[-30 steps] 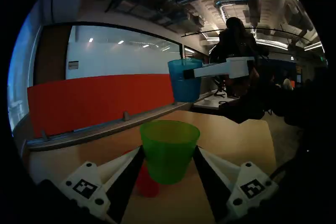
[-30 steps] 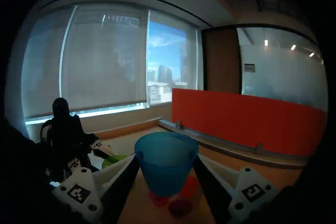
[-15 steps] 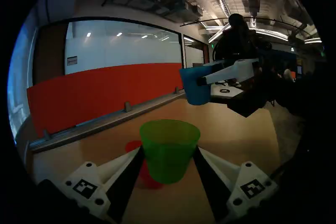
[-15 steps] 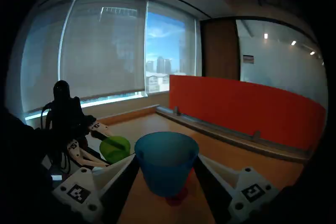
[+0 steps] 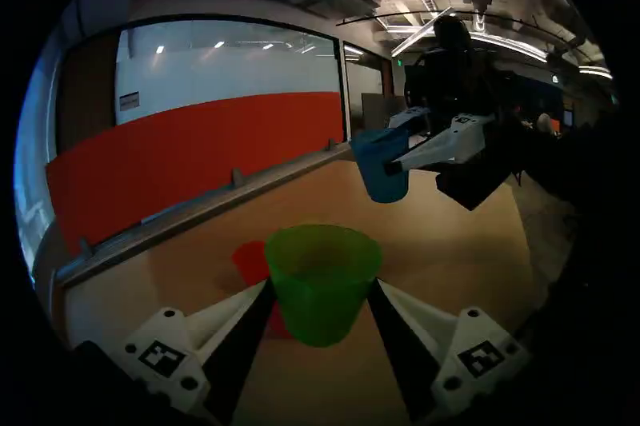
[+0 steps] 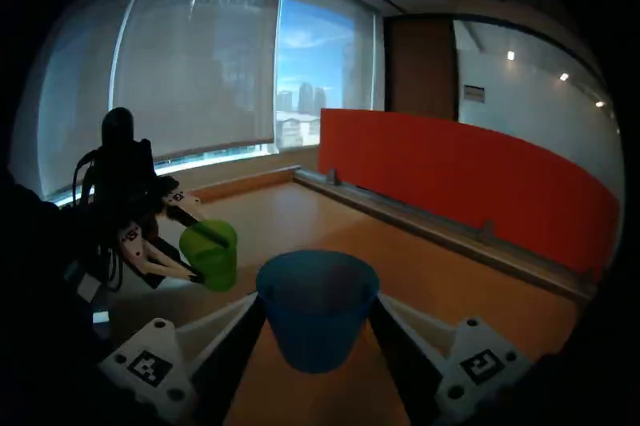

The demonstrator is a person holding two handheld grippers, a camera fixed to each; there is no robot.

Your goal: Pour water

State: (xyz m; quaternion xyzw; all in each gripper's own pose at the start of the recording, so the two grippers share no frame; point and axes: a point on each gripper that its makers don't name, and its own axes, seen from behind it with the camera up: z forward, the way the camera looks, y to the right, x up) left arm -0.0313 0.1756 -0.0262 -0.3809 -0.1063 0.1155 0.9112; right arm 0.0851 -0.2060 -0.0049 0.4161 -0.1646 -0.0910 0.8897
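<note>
Clamping green cup [image 5: 323,262] in left gripper [image 5: 322,288], blue cup [image 6: 318,318] in right gripper [image 6: 318,298]; holding them apart over table [image 5: 456,246]; not yet pouring.

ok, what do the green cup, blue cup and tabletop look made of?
The green cup: probably thin plastic, translucent; light glows through its wall. The blue cup: same shape, likely plastic, translucent with a smooth rim. The tabletop: wood or wood-look laminate, smooth tan surface; can't tell which.
</note>
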